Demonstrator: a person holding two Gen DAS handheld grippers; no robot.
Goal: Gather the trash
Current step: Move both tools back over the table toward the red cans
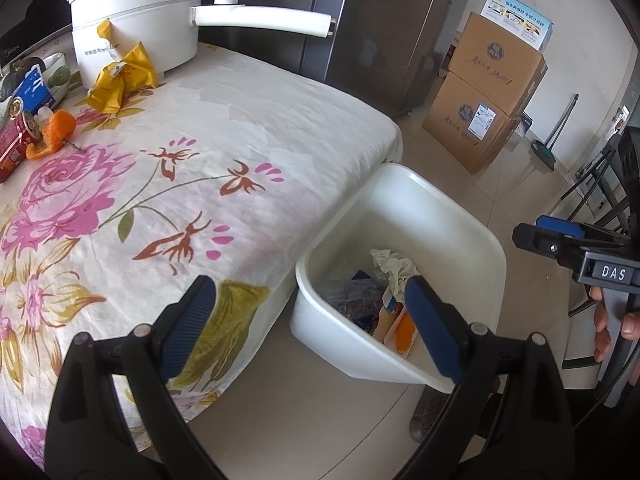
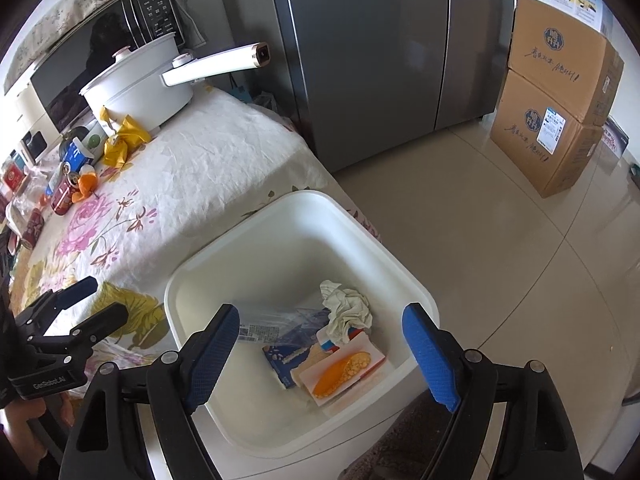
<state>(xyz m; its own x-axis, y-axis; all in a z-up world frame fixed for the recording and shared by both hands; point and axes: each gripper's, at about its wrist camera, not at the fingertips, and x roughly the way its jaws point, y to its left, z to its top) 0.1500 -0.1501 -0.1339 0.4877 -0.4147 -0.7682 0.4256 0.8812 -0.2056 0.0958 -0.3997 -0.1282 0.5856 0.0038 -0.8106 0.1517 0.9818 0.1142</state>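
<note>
A white bin [image 1: 440, 220] [image 2: 288, 224] stands on the floor against the table's near corner. It holds a crumpled tissue [image 2: 346, 312], a clear plastic bag [image 2: 280, 326], a blue packet [image 2: 286, 358] and an orange-printed wrapper [image 2: 346, 368]. My left gripper [image 1: 310, 326] is open and empty over the table edge beside the bin. My right gripper [image 2: 324, 354] is open and empty above the bin. On the far table lie a yellow wrapper [image 1: 120, 76] [image 2: 122, 140], orange peel [image 1: 54, 132] [image 2: 86, 186], red cans [image 2: 62, 196] and a blue carton [image 1: 34, 88] [image 2: 76, 156].
A floral cloth [image 1: 240, 128] covers the table. A white pot [image 1: 140, 24] with a long handle stands at the back, a microwave [image 2: 100, 52] behind it. A grey fridge [image 2: 380, 52], stacked cardboard boxes [image 2: 556, 112] and a broom [image 1: 556, 136] stand across the tiled floor.
</note>
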